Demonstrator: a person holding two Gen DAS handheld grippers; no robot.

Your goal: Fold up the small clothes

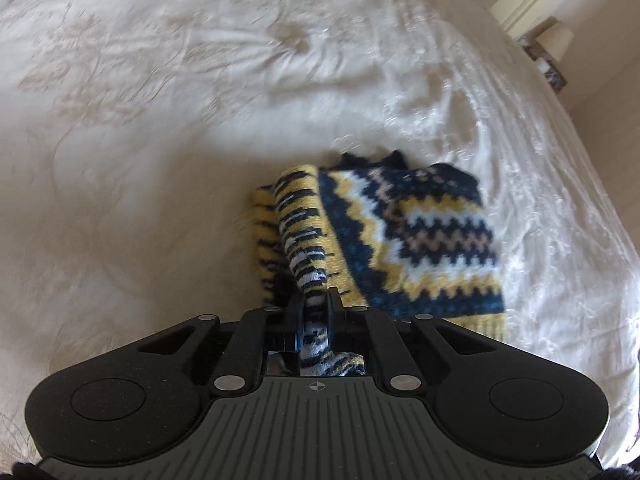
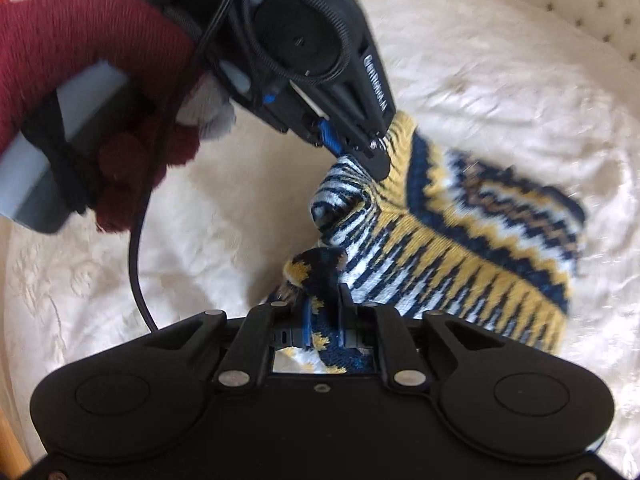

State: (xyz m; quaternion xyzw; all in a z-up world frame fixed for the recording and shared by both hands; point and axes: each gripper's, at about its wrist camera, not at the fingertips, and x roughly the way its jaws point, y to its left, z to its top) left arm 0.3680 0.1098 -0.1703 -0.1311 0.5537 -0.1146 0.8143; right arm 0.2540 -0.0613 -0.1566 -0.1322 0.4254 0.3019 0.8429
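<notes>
A small knitted garment with navy, yellow and white zigzag bands is lifted above the cream bedspread. My left gripper is shut on its striped yellow and white edge. In the right wrist view the same garment hangs between both tools. My right gripper is shut on a bunched navy and yellow corner. The left gripper shows there too, coming from the upper left, clamped on the striped edge and held by a hand in a dark red sleeve.
The bedspread covers the whole bed. A tufted headboard rises at the far right. A cream bedside unit with a lamp stands beyond the bed's far right edge. A black cable hangs from the left tool.
</notes>
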